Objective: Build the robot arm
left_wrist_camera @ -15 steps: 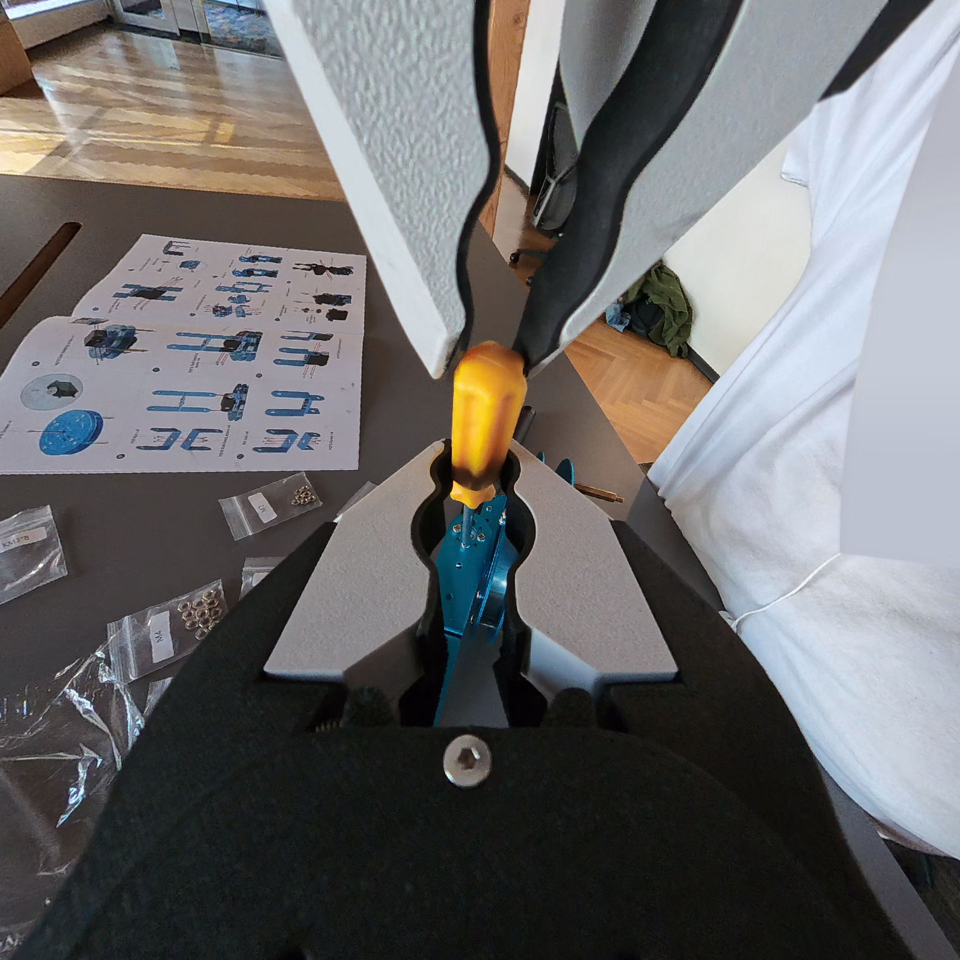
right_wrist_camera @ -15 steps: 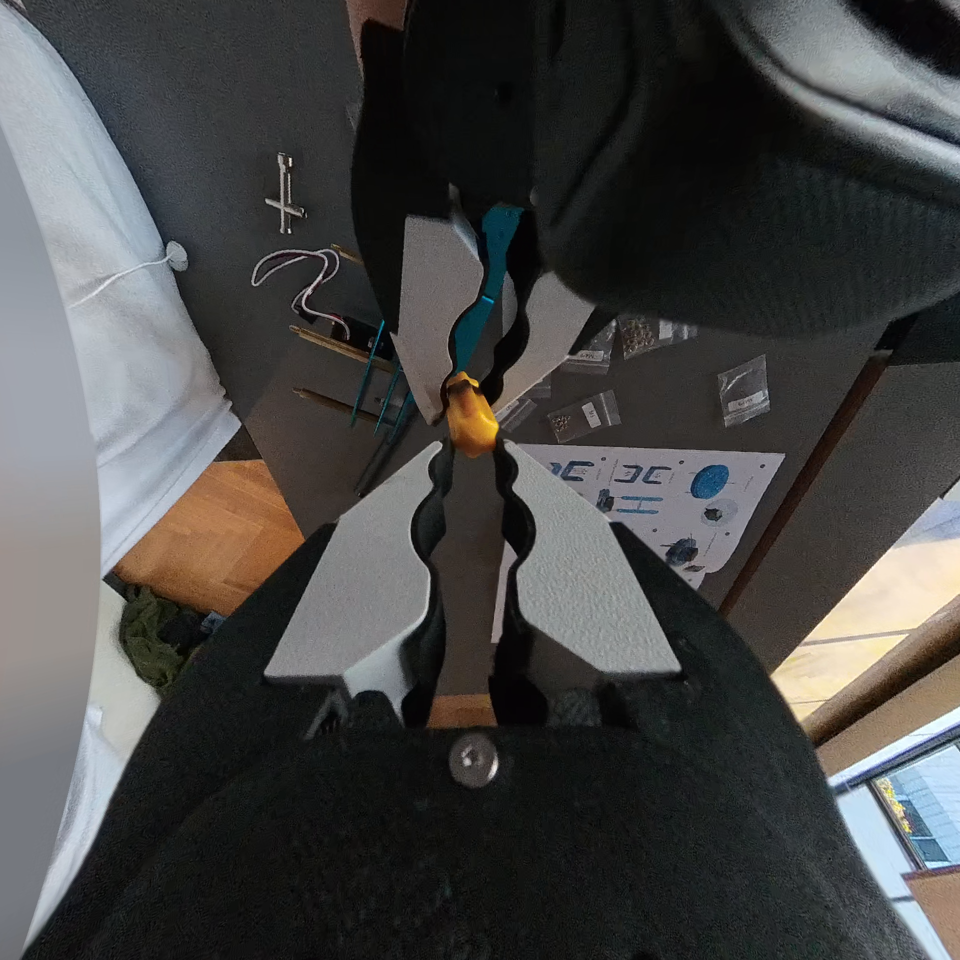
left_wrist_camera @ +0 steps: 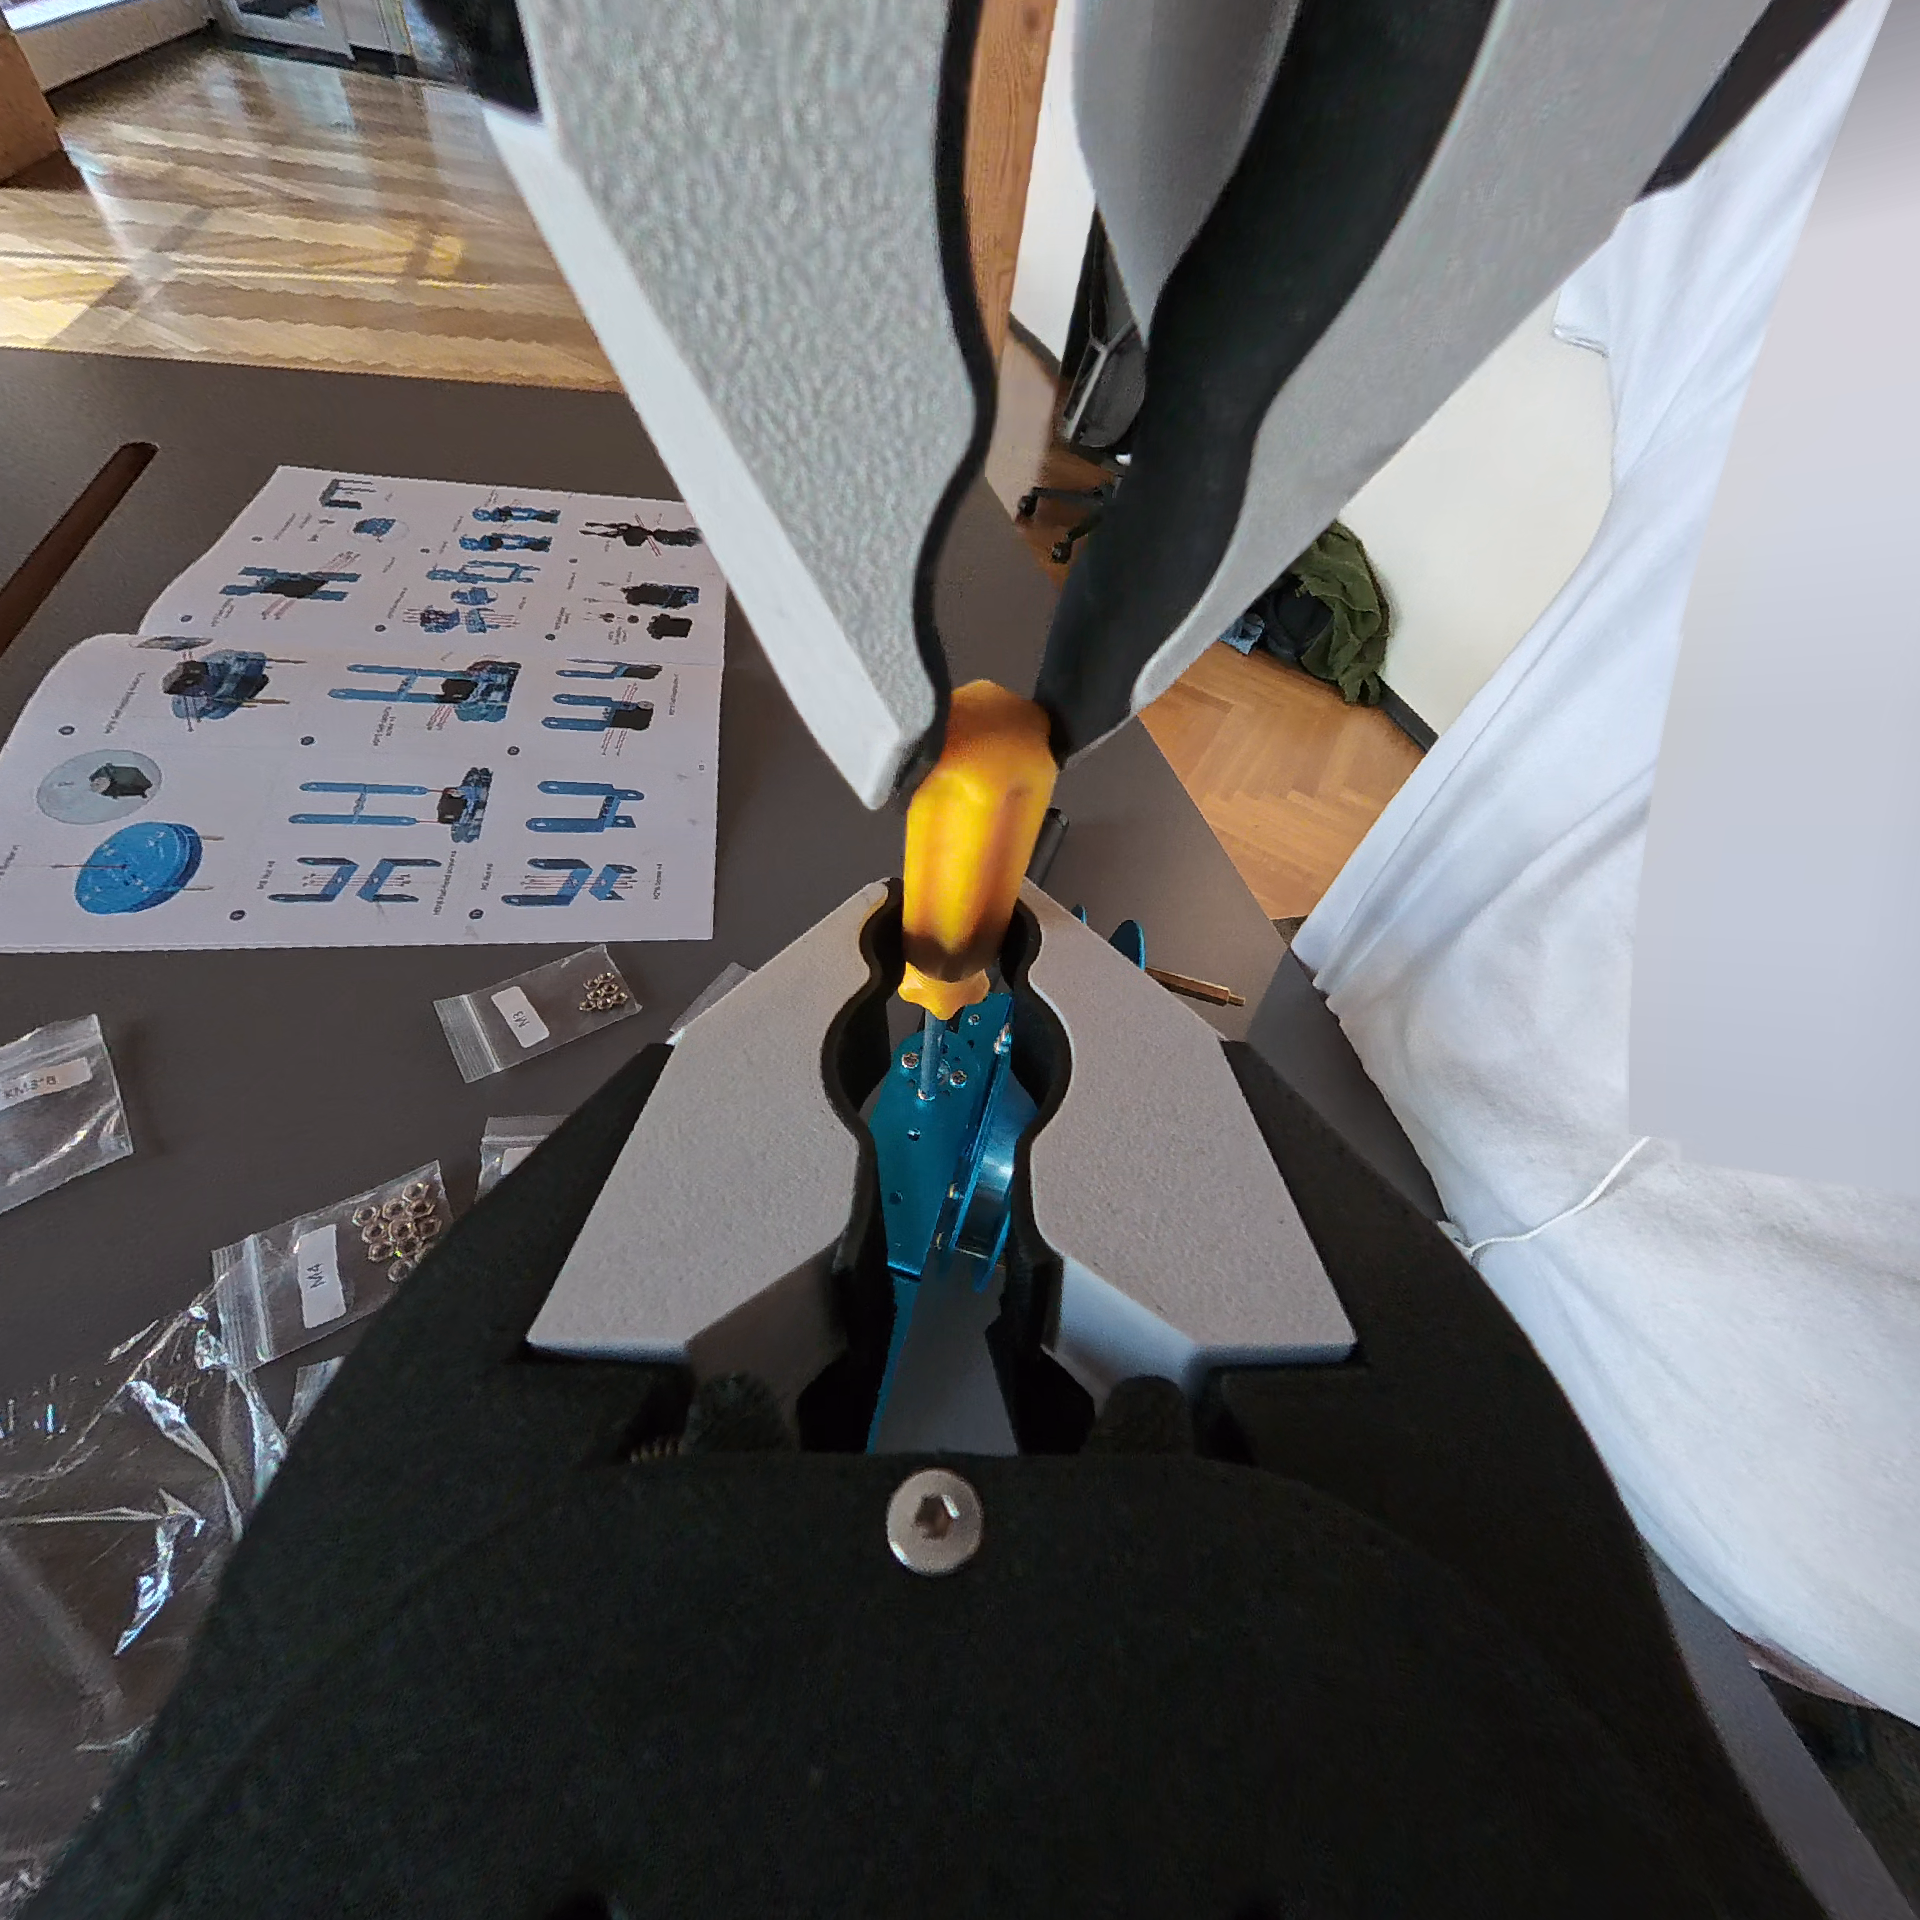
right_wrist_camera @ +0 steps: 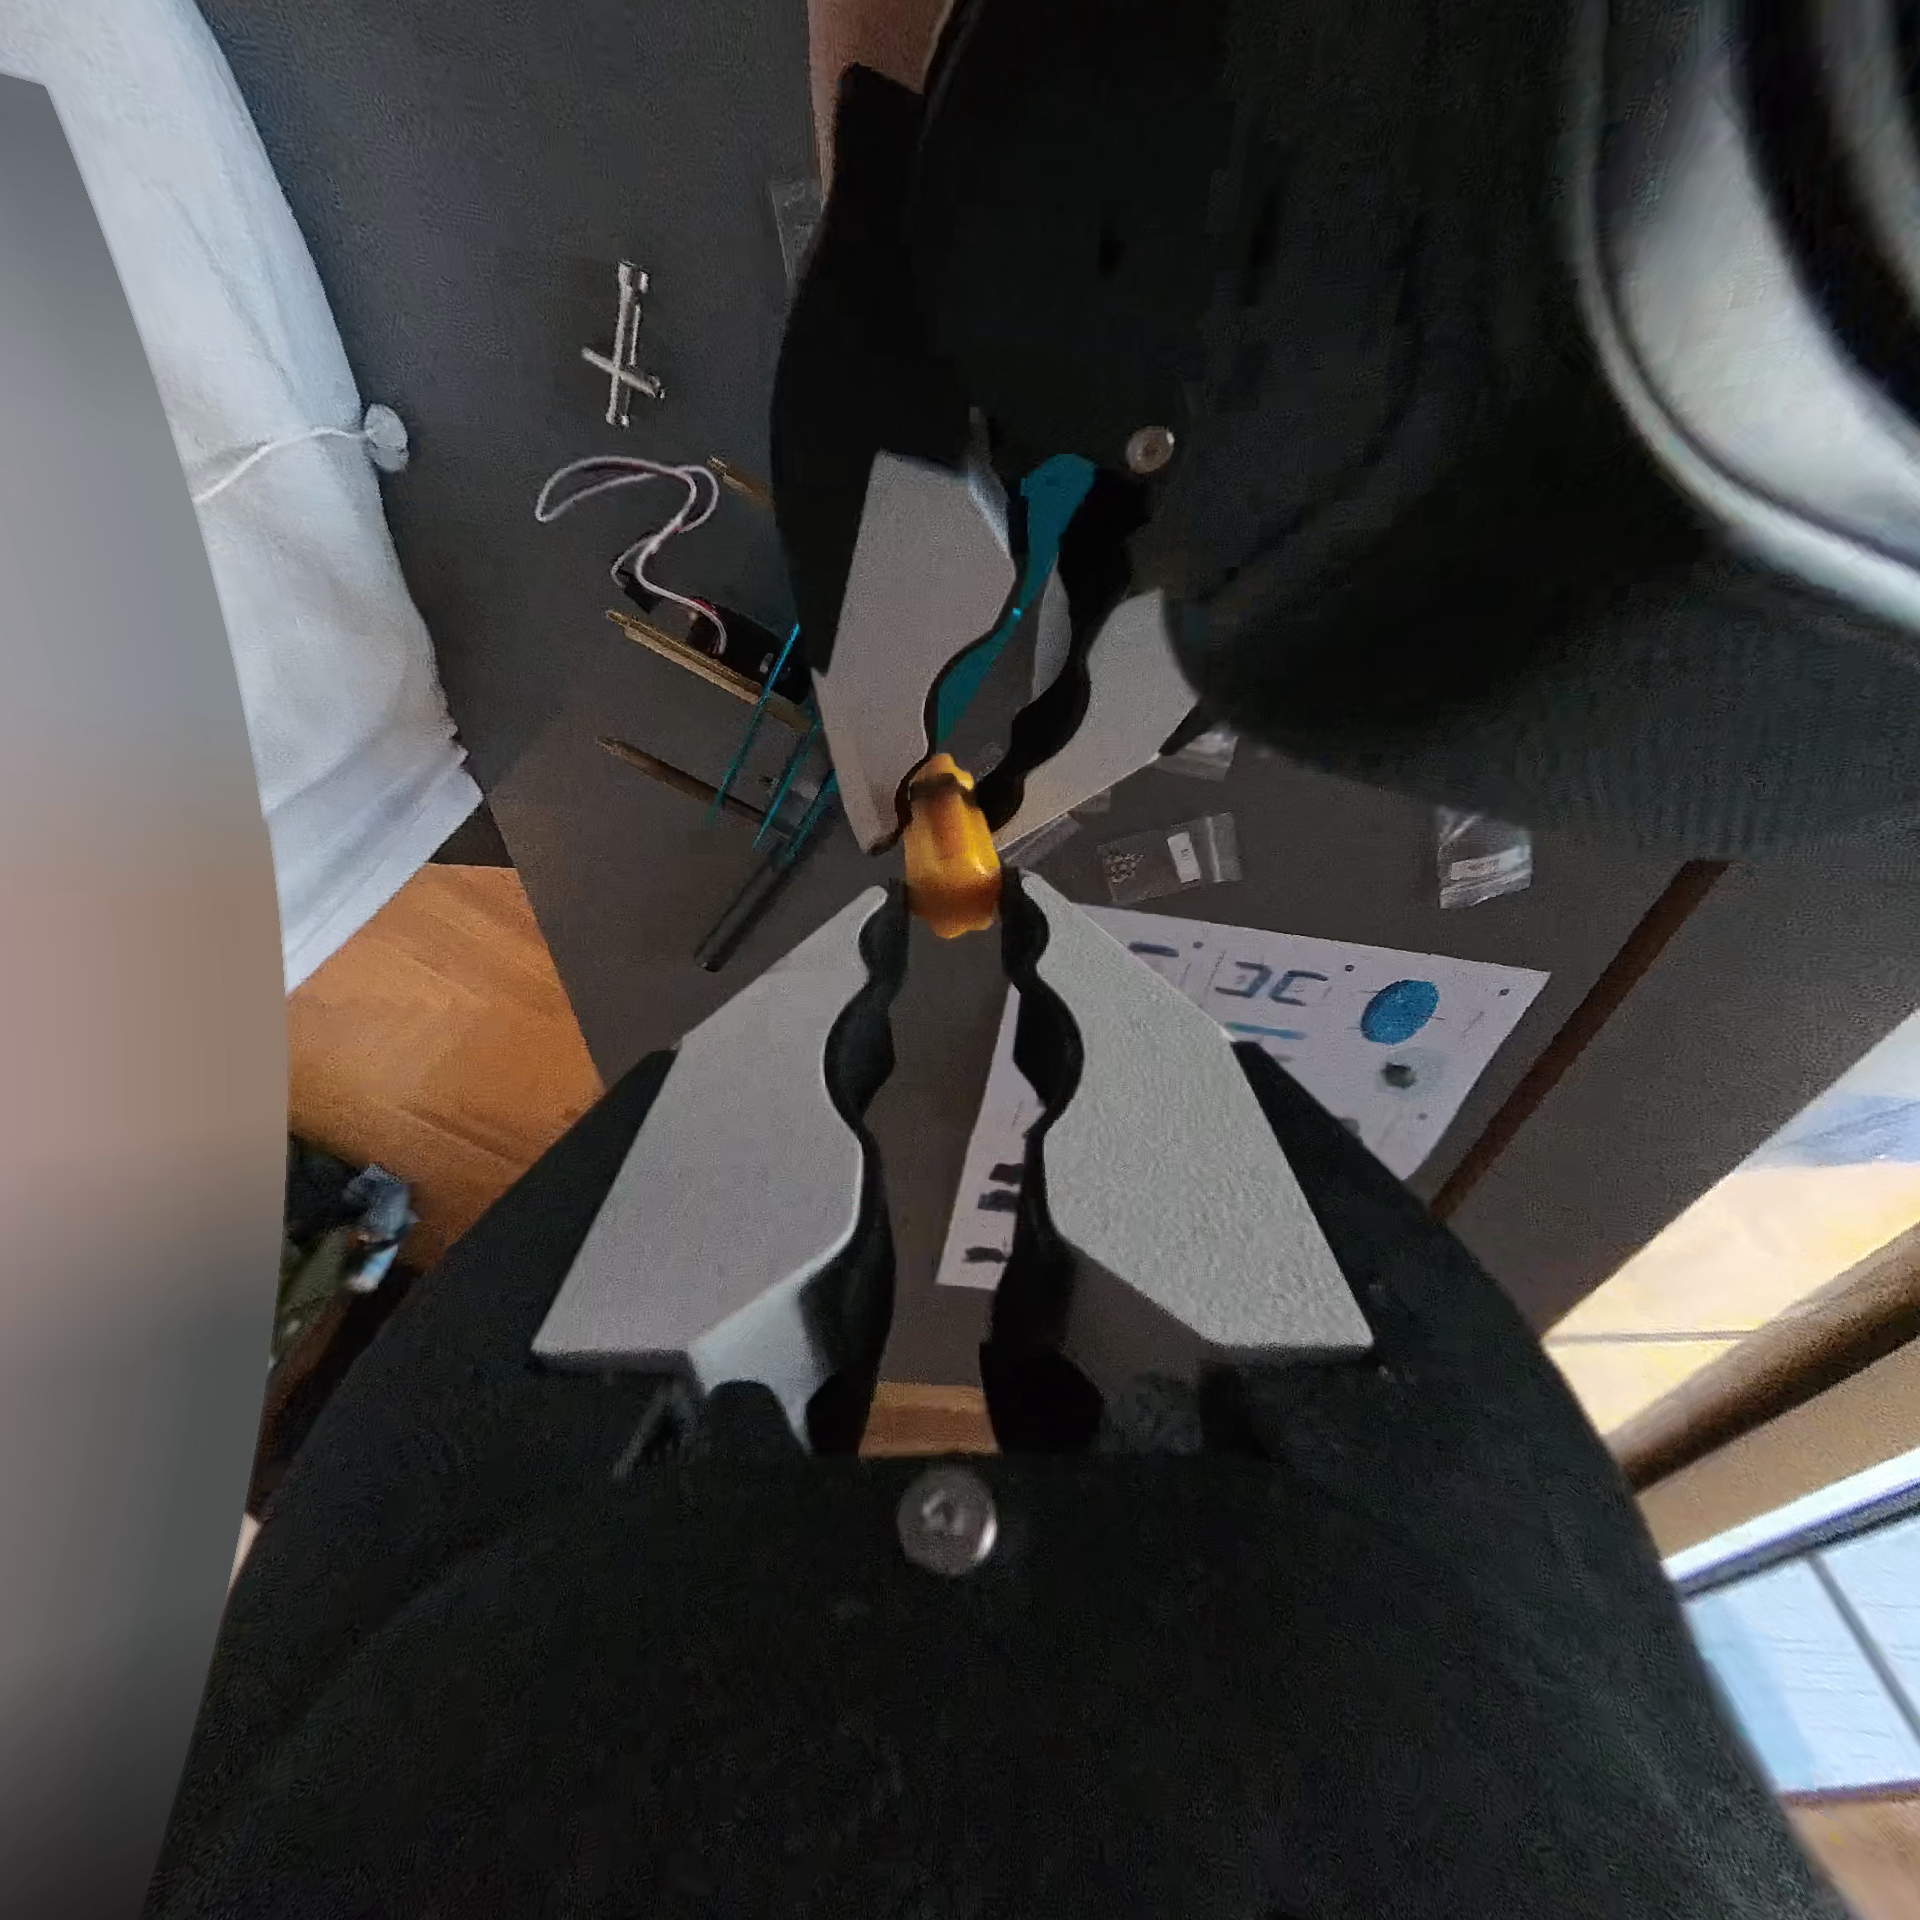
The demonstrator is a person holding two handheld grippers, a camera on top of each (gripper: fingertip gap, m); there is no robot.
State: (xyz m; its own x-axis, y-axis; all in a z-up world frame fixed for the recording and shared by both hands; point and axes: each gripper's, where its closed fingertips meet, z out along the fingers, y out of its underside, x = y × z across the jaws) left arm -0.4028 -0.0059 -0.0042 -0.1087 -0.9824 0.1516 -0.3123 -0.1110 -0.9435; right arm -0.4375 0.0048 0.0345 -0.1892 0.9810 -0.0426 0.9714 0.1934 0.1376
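Two grippers are meeting: the left gripper (left_wrist_camera: 951,914) is clamping a blue metal bracket (left_wrist_camera: 935,1153), while the right gripper (right_wrist_camera: 951,894) is pinching the yellow screwdriver handle (left_wrist_camera: 971,831) at its fingertips.

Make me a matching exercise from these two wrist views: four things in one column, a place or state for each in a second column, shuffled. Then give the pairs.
Things
1. screwdriver
2. blue metal part
3. instruction sheet
4. bags of nuts

Places or states
A. lying flat on the dark table, printed side up
B. clamped in the left gripper
C. handle end pinched by the right gripper
D. on the table, nearer the left gripper than the sheet

Pairs: 1-C, 2-B, 3-A, 4-D
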